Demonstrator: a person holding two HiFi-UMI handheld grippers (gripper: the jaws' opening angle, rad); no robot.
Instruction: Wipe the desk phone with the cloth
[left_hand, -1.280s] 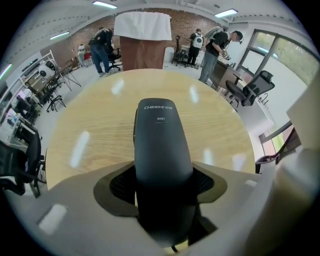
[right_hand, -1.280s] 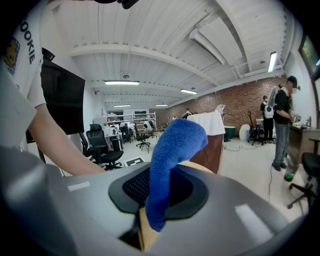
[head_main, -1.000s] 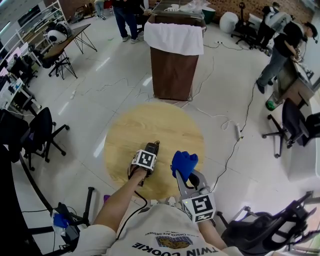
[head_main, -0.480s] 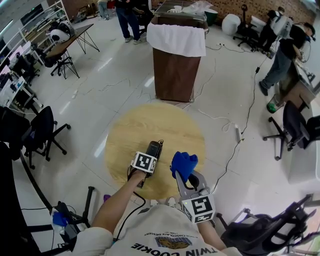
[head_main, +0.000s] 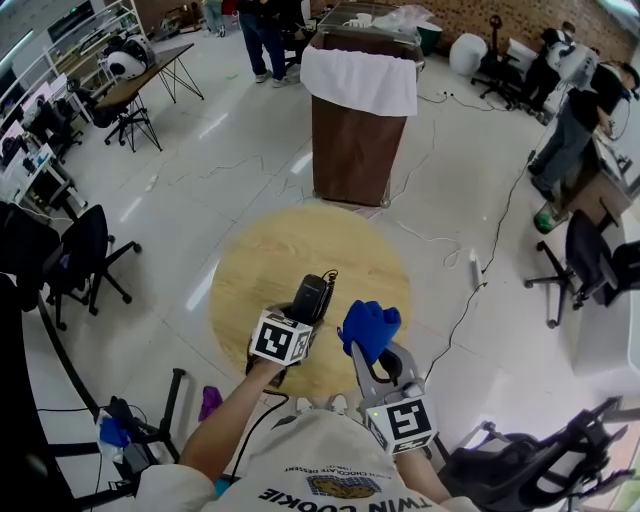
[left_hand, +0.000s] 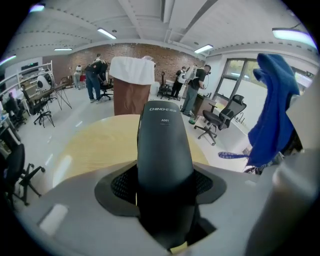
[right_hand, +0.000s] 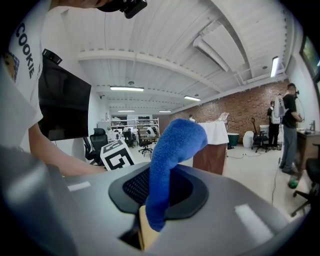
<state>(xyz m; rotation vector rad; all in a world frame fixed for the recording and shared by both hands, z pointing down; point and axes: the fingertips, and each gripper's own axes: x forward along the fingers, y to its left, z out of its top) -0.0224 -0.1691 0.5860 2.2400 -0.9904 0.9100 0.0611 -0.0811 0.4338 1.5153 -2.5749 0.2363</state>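
Note:
A black desk phone (head_main: 311, 296) is lifted above the round wooden table (head_main: 300, 245), with my left gripper (head_main: 300, 314) shut on its lower end. In the left gripper view the phone (left_hand: 165, 150) rises straight out between the jaws, over the table (left_hand: 90, 142). My right gripper (head_main: 374, 345) is shut on a blue cloth (head_main: 370, 326), held just right of the phone. That cloth (right_hand: 172, 160) stands up from the jaws in the right gripper view, and it hangs at the right edge (left_hand: 274, 110) of the left gripper view. Phone and cloth are apart.
A brown lectern (head_main: 352, 140) draped in white stands beyond the table. Black office chairs sit at the left (head_main: 85, 255) and at the lower right (head_main: 540, 460). A cable (head_main: 470, 290) trails over the floor on the right. People stand far off.
My left gripper has risen with the phone, which now shows larger and higher over the table. The right gripper and its cloth have hardly shifted.

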